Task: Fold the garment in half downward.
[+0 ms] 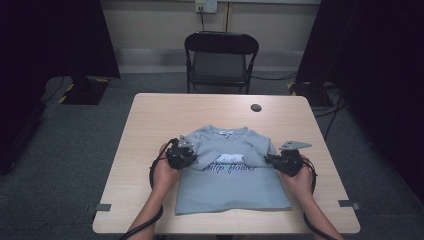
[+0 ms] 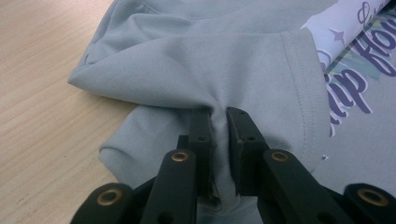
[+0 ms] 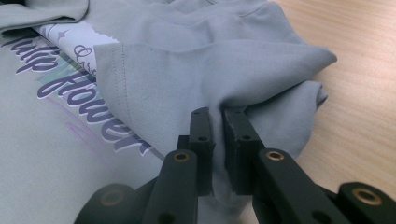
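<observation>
A pale blue T-shirt with a white and purple "tulip flower" print lies flat on the wooden table, collar toward the far side. Both short sleeves are folded inward over the chest. My left gripper is shut on the left sleeve, with a pinch of fabric between its jaws. My right gripper is shut on the right sleeve in the same way. The print lies just past the left sleeve's hem, and the print lies beside the right sleeve.
A black folding chair stands behind the table's far edge. A small dark round hole sits in the tabletop at the far right. Tape marks lie near the front corners. Dark curtains hang at both sides.
</observation>
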### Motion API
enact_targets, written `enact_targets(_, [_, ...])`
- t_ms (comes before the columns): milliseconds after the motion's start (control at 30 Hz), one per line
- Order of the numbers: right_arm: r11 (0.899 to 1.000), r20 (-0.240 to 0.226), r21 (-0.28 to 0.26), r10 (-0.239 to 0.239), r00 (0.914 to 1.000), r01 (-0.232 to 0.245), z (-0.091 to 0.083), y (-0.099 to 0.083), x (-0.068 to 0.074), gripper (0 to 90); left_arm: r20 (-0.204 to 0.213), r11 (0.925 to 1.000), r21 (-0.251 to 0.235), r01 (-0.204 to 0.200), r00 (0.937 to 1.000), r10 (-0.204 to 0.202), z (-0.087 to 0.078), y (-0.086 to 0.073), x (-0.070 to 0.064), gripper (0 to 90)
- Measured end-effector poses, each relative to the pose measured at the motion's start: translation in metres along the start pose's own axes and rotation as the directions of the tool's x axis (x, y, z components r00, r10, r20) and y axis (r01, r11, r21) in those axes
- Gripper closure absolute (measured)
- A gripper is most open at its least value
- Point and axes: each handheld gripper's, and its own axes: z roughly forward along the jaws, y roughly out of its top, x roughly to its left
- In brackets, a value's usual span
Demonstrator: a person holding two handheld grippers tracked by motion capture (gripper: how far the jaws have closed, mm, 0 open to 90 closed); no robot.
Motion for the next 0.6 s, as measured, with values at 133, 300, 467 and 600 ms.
enact_targets(133, [1.000,0.003,0.010,-0.014,0.9999,0.014,-0.001,-0.003,0.002,82.5,-0.003,1.0000,-0.006,-0.007,1.0000,0.007,0.000,-0.003,-0.003,80.8])
enact_targets(300, [1.000,0.005,0.014,-0.018,0.9998,0.018,-0.001,-0.005,0.003,82.2,-0.005,0.9999,-0.011,-0.002,1.0000,0.002,0.002,-0.005,-0.002,78.7])
enact_targets(467, [0.999,0.009,0.024,-0.022,0.9997,0.022,0.000,-0.005,0.004,82.4,-0.015,0.9999,0.007,-0.008,0.9999,0.008,0.007,-0.001,0.000,79.0])
enact_targets(600, [1.000,0.016,0.023,-0.021,0.9996,0.021,0.001,-0.004,0.005,82.3,-0.035,0.9999,0.009,-0.013,0.9993,0.014,0.011,0.003,0.004,79.0])
